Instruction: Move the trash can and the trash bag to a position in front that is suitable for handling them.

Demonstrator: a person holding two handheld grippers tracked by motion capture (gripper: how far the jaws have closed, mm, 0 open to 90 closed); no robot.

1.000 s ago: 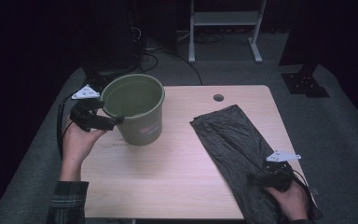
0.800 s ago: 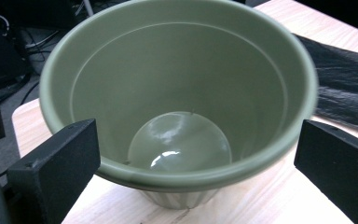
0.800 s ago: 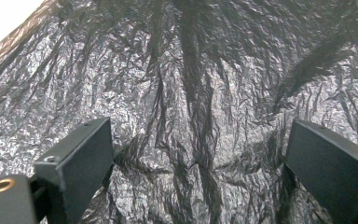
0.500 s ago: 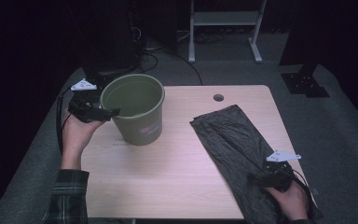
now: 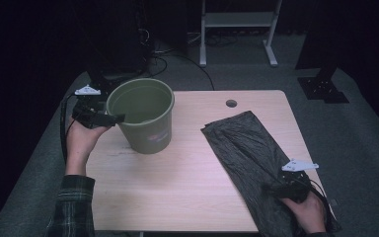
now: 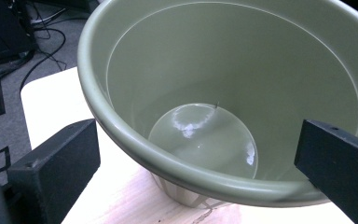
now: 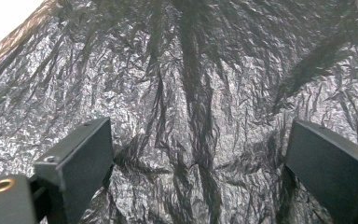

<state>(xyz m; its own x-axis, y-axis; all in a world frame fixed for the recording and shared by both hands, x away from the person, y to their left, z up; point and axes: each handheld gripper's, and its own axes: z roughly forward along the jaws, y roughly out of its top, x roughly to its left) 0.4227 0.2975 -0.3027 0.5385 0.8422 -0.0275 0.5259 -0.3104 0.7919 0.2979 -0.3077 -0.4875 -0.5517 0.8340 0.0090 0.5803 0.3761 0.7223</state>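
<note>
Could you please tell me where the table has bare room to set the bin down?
The widest bare wood lies between the green bin and the black bin bag, running to the near edge. The far strip around the cable hole is narrower. The right side is crowded by the bag.

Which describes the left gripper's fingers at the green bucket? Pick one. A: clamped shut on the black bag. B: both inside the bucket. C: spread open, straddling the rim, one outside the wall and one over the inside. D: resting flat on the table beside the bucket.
C: in the left gripper view the left gripper is open, with one of its fingers outside the green bucket and the other over its inside.
</note>
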